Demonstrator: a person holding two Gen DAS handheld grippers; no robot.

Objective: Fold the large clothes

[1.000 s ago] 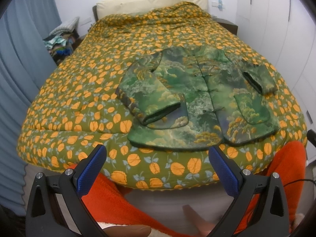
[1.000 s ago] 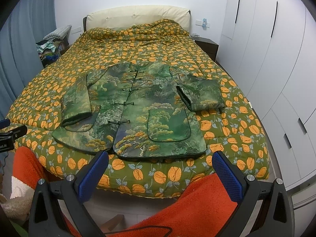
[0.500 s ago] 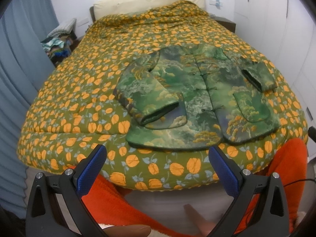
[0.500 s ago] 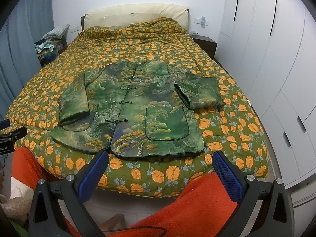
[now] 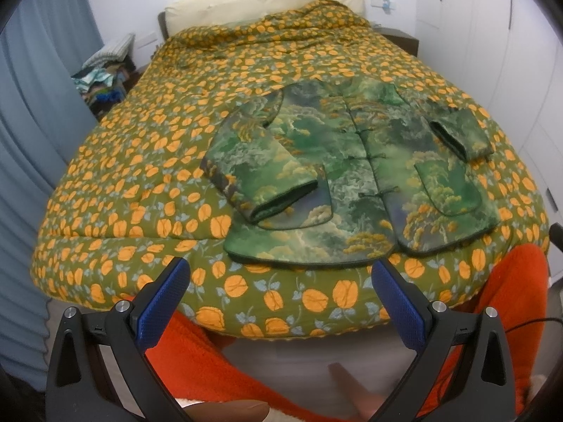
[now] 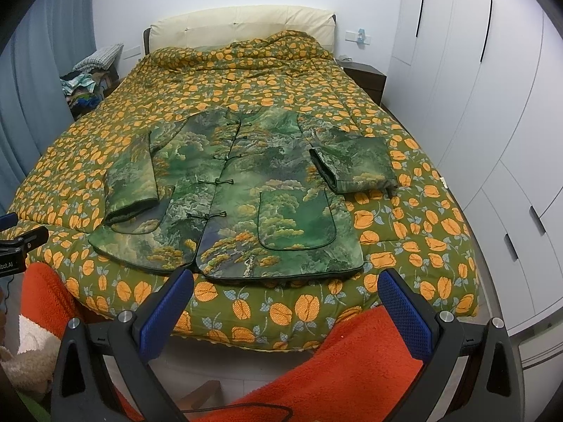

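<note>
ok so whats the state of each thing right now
jacket: flat on the bed, front up, buttoned, unfolded
left sleeve: lying along the body, cuff on the pocket
right sleeve: bent inward
left tongs: open, empty
right tongs: open, empty

The jacket (image 6: 246, 190) carries a green landscape print of trees and clouds with yellow-orange foliage, dark green piping and dark knot fastenings. The quilt (image 6: 404, 232) on the bed is olive green with orange fruit and pale blue-grey leaves. The headboard (image 6: 239, 24) is cream. The curtain (image 5: 28, 105) is grey-blue. The wardrobe doors (image 6: 492, 88) are white. The fingers (image 5: 165, 302) have blue pads on black frames. The person's garment (image 6: 352, 362) is orange-red fleece.
</note>
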